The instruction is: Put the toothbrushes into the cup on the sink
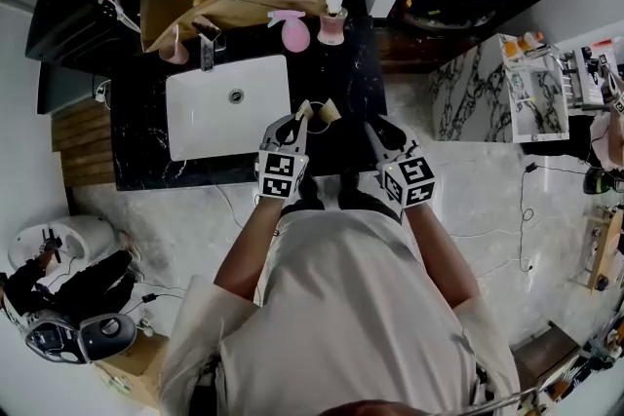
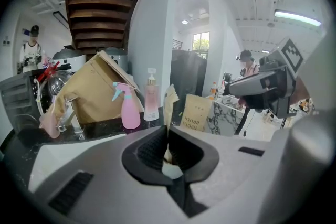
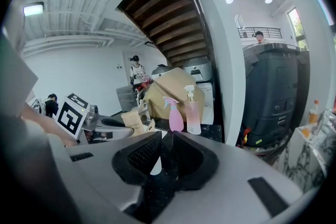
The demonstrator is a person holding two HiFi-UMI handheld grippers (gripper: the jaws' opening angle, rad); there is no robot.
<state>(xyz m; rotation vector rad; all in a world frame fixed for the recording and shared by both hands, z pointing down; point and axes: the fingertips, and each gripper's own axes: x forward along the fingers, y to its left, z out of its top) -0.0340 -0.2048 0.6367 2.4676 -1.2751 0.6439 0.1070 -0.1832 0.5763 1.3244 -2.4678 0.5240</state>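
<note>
Left gripper pinches a tan packet beside the white sink — right gripper near it

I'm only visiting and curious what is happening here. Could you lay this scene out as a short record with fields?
Place: black counter with a white sink
Left gripper: shut on a kraft toothbrush packet
Right gripper: jaws slightly apart, nothing between them
Behind sink: pink spray bottle, pump bottle
</note>
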